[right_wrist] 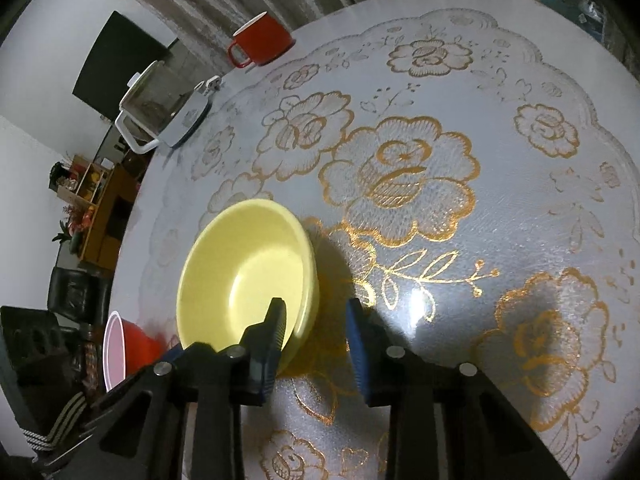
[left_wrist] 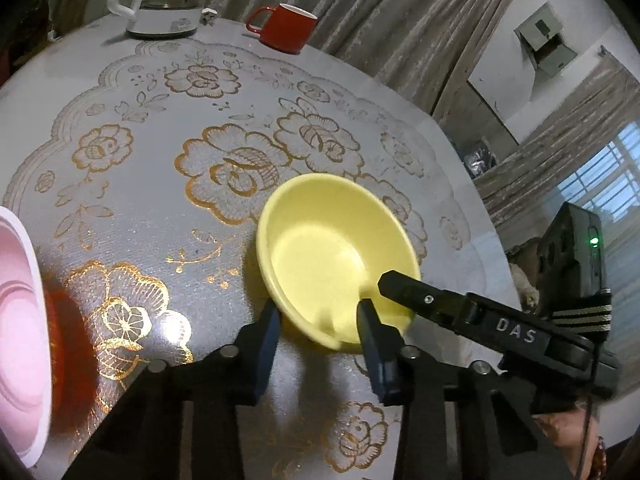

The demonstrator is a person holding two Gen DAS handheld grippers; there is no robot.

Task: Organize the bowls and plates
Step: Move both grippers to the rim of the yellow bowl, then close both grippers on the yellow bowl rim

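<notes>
A yellow bowl (left_wrist: 328,248) (right_wrist: 244,276) stands on the round table with the gold flower cloth (left_wrist: 120,152). My left gripper (left_wrist: 320,316) straddles the bowl's near rim, one finger outside the wall and one inside. The jaws stand narrow and open, and I see no pad pressing. My right gripper (right_wrist: 314,314) straddles the opposite rim. Its left finger is inside the bowl, and a dark gap shows between its right finger and the wall. One of its fingers (left_wrist: 400,288) reaches into the bowl in the left wrist view. A red bowl with a pink inside (left_wrist: 20,312) (right_wrist: 120,344) sits beside the left gripper.
A white electric kettle (left_wrist: 160,20) (right_wrist: 160,120) and a red mug (left_wrist: 288,26) (right_wrist: 262,40) stand at the table's far edge in front of a grey curtain. A hand with a bead bracelet (left_wrist: 592,452) holds the right gripper's handle.
</notes>
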